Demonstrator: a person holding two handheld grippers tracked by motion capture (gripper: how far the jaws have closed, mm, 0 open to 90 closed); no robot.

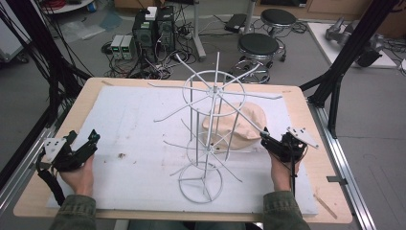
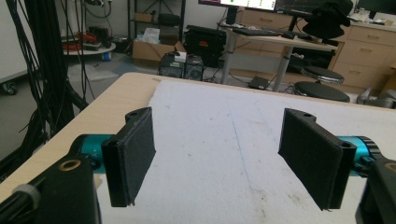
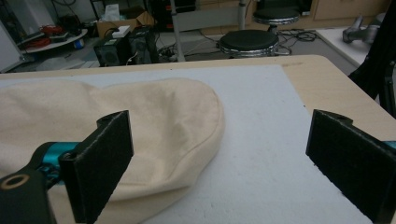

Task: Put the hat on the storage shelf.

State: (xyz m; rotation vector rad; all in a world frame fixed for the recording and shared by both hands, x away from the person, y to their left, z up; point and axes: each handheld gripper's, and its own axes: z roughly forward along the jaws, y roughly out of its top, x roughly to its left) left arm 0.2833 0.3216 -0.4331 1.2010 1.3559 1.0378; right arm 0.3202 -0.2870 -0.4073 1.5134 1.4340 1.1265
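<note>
Surface carries a white mat, a white wire rack standing mid-mat, and a cream cloth hat behind it, half-screened from above. Left hand-held gripper gapes empty over bare mat; right hand-held gripper, equally wide, sits beside the hat.

Black grippers, teal fittings, flat padded jaws (black cables trailing); olive-green sleeves.

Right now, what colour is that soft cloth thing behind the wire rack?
Plain cream-beige, no pattern. The cloth hat shows best in the right gripper view.
</note>
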